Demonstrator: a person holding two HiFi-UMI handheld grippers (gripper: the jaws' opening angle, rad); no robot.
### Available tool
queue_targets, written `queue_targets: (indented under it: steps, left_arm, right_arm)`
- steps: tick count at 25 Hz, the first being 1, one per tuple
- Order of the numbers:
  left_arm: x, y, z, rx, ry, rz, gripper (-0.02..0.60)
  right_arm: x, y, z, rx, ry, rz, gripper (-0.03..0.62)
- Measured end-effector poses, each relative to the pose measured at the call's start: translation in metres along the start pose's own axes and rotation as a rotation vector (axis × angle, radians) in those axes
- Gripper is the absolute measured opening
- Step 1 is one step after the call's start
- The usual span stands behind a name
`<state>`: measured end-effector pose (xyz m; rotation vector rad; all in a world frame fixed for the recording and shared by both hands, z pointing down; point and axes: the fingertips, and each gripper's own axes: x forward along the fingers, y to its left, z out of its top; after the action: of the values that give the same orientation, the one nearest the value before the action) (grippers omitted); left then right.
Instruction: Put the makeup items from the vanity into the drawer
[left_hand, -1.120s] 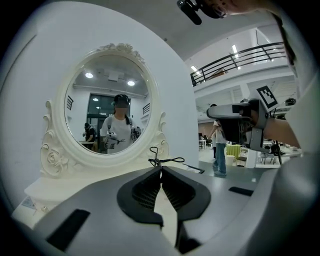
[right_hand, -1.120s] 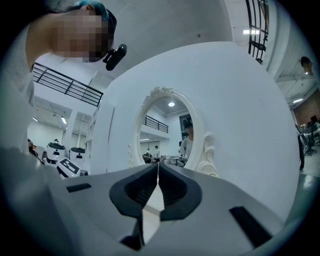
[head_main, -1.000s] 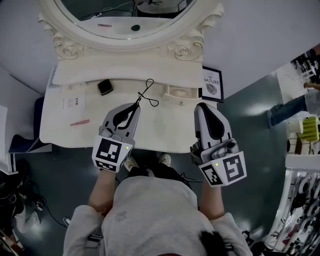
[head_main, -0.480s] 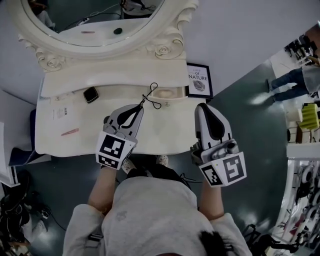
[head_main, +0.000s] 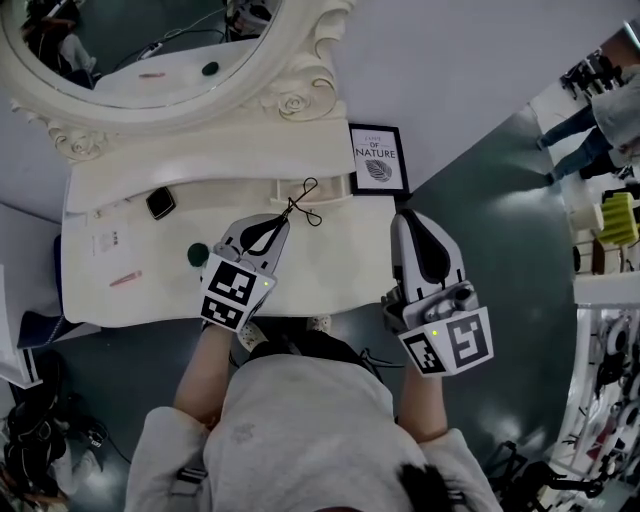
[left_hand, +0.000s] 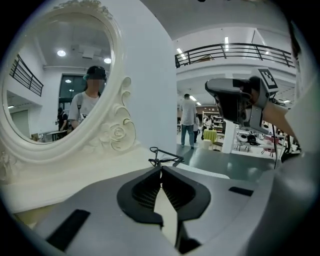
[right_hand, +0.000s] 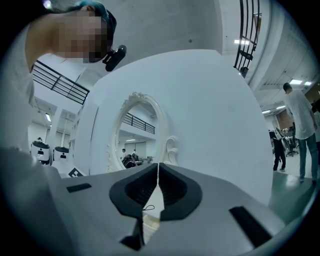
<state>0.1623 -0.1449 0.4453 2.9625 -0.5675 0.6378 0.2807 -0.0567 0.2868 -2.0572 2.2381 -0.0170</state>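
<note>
Left gripper (head_main: 285, 210) pinches a thin, looped black tool (left_hand: 166, 158) over smooth cream vanity (head_main: 330, 265).

You wear a light grey sweatshirt (head_main: 300, 425) whose sleeves leave your forearms bare. Your left claw (head_main: 283, 218) and right claw (head_main: 408, 214) are pale grey moulded shells with black ribbed pads. Each ends in a marker cube (head_main: 236, 293) printed with black-and-white squares, with a small green light beside it.

We noted vanity (head_main: 330, 262) top cream, smooth, matt-painted; mirror frame (head_main: 292, 100) carved, same finish; eyelash curler (head_main: 303, 203) thin black metal; left gripper (head_main: 284, 216) matt grey plastic; floor (head_main: 480, 230) glossy.
</note>
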Motion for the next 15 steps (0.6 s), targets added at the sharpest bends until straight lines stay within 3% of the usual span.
queue_targets:
  steps: [15]
  left_arm:
    - [0.058,-0.007,-0.030,-0.078,0.251,-0.089,0.023]
  right_arm:
    - [0.001,-0.042,-0.004,0.013,0.006,0.003,0.023]
